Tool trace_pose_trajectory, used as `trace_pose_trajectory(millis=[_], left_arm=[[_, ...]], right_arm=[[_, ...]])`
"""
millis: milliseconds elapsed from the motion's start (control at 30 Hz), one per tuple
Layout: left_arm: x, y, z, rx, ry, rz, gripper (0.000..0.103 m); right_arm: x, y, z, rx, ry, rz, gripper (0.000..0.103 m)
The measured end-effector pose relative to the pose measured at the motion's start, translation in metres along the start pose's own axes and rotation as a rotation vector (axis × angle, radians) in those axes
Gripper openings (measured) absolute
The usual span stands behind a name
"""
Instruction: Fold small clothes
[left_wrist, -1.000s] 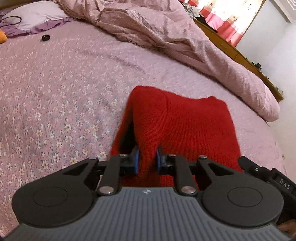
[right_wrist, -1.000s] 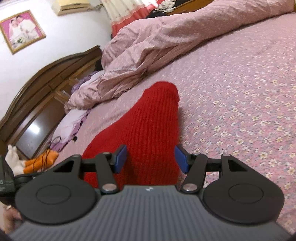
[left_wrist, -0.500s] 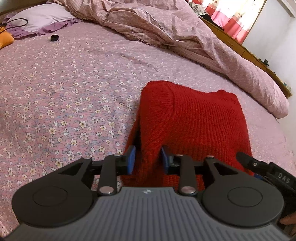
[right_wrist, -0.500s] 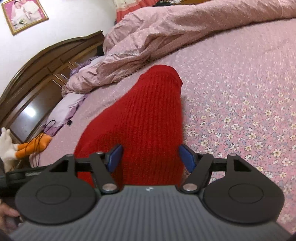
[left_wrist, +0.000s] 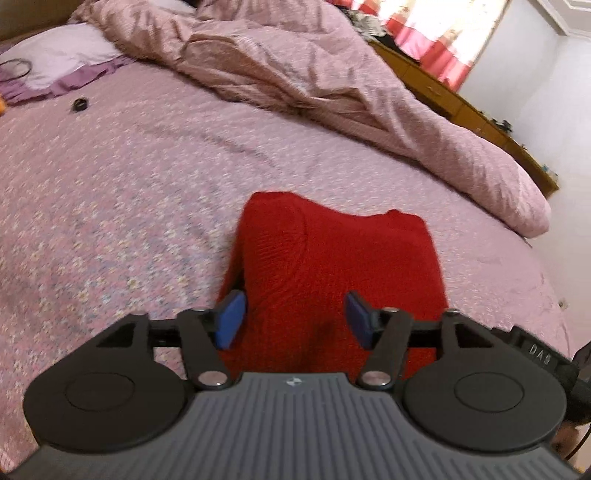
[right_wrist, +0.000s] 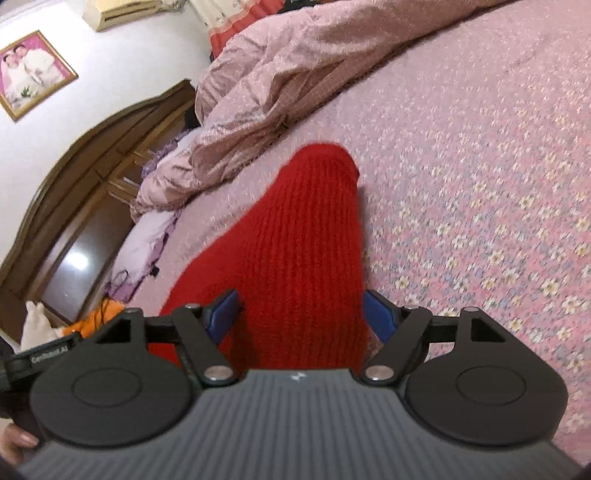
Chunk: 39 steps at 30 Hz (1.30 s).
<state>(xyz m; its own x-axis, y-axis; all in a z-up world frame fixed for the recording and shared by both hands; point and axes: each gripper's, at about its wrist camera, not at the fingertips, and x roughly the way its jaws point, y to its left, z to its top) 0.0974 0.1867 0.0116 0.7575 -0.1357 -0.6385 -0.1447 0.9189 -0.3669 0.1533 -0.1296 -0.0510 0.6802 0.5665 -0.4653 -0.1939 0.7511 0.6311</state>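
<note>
1. A red knitted sweater (left_wrist: 340, 266) lies folded on the bed (left_wrist: 129, 177), on a pink sheet with little flowers.
2. The left tongs (left_wrist: 293, 319) are wide open. The blue pads (left_wrist: 231, 319) sit apart, one on each side of the near end of the sweater. They are not pinching it.
3. The right tongs (right_wrist: 301, 314) are wide open too. Their blue pads (right_wrist: 380, 314) sit on both sides of the sweater's (right_wrist: 295, 251) near edge. I cannot tell if they touch the wool.
4. In the right wrist view the sweater looks like a long red hump going away from the tongs.
5. A crumpled pink blanket (left_wrist: 332, 85) is heaped at the far side of the bed, well apart from the sweater.
6. A light purple pillow (left_wrist: 55, 59) lies at the far left, with a small black round thing (left_wrist: 79, 104) near it on the sheet.
7. A framed picture (right_wrist: 27, 72) hangs on the wall above the dark wooden headboard (right_wrist: 92, 155).
</note>
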Motion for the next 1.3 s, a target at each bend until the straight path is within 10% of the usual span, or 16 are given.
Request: trace_pose_trajectory(millis=[1000,1300], left_arm=[[0.043,0.028,-0.003,-0.078,0.068,-0.021,0.077],[0.042,0.015,-0.004,-0.098,0.034,-0.034,0.068]], right_arm=[[0.061,-0.022,0.005,0.07,0.184,0.173,0.092],[0.041,-0.022,0.016,0.134,0.099,0.283,0.061]])
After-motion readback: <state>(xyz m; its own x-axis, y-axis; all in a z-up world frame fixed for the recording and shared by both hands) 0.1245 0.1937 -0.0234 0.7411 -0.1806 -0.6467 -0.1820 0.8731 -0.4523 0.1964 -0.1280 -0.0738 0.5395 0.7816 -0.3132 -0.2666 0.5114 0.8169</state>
